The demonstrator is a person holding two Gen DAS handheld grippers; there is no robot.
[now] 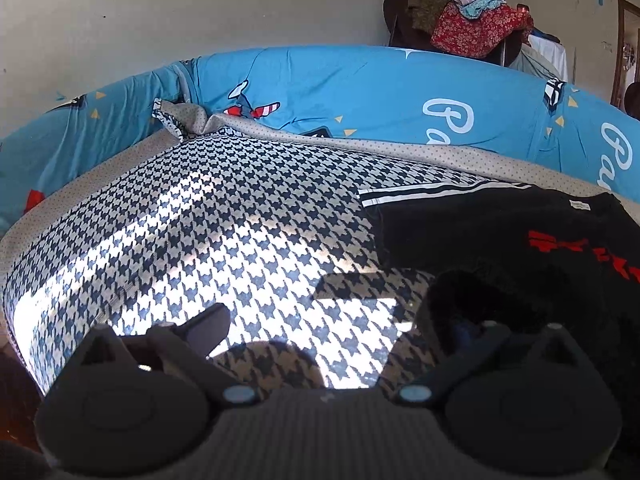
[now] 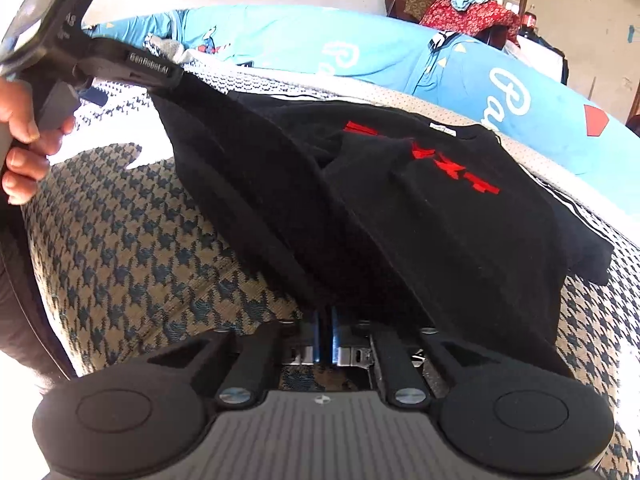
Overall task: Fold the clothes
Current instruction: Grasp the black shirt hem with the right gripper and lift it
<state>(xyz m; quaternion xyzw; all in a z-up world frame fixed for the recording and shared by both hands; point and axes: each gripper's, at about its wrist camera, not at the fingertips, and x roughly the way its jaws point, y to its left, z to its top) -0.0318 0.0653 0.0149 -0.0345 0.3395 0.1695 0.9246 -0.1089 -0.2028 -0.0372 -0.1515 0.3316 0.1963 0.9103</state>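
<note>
A black shirt with red print (image 2: 400, 184) lies on the houndstooth bed cover (image 2: 132, 240); it also shows in the left wrist view (image 1: 520, 240) at the right. My right gripper (image 2: 326, 320) is shut on the shirt's near edge, its blue pads pressed together under the cloth. My left gripper (image 2: 168, 76) shows at the upper left of the right wrist view, held by a hand and gripping another edge of the shirt, lifted off the bed. In the left wrist view, its fingers (image 1: 208, 324) look spread apart, and black cloth covers the right one.
A blue printed quilt (image 1: 360, 92) is bunched along the far side of the bed. A chair piled with clothes (image 1: 476, 20) stands behind it by the wall. A grey dotted sheet edge (image 1: 360, 148) borders the cover.
</note>
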